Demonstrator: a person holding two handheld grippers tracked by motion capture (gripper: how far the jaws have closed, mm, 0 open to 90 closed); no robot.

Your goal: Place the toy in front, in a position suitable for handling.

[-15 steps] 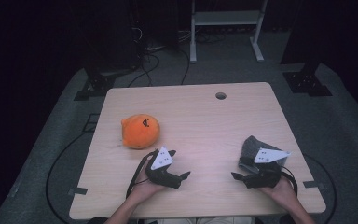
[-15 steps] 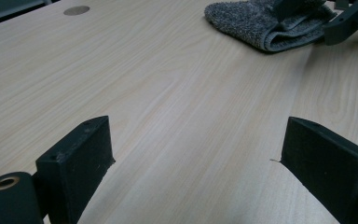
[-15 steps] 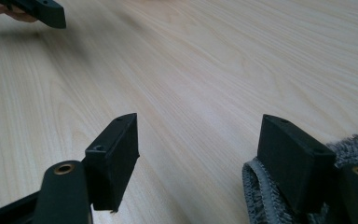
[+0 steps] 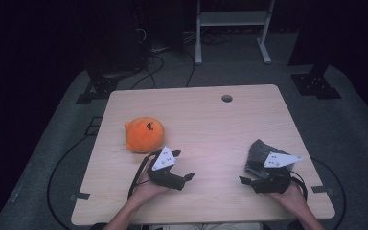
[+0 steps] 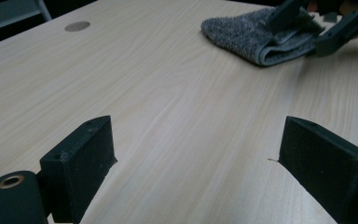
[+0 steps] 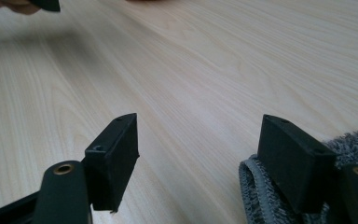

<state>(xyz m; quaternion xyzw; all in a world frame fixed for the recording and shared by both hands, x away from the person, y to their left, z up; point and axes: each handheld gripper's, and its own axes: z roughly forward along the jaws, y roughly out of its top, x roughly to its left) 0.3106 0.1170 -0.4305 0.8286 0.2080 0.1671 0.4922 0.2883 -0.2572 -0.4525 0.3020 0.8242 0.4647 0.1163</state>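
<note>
An orange plush toy (image 4: 143,135) lies on the left half of the wooden table (image 4: 206,120). Just right of and below it my left gripper (image 4: 190,177) rests low over the table, pointing right, jaws open with bare wood between them (image 5: 196,154). A folded grey cloth (image 4: 258,152) lies at the right. My right gripper (image 4: 243,180) sits at the cloth's near edge, pointing left, open and holding nothing (image 6: 198,158). One of its jaws stands over the cloth's folded edge (image 6: 261,196). In the left gripper view the cloth (image 5: 251,35) lies ahead with the right gripper (image 5: 324,25) beside it.
A small round hole (image 4: 226,98) is set in the table near its far edge. Beyond the table, on the dark floor, stand a white frame (image 4: 232,28) and black stand feet (image 4: 316,81) with cables.
</note>
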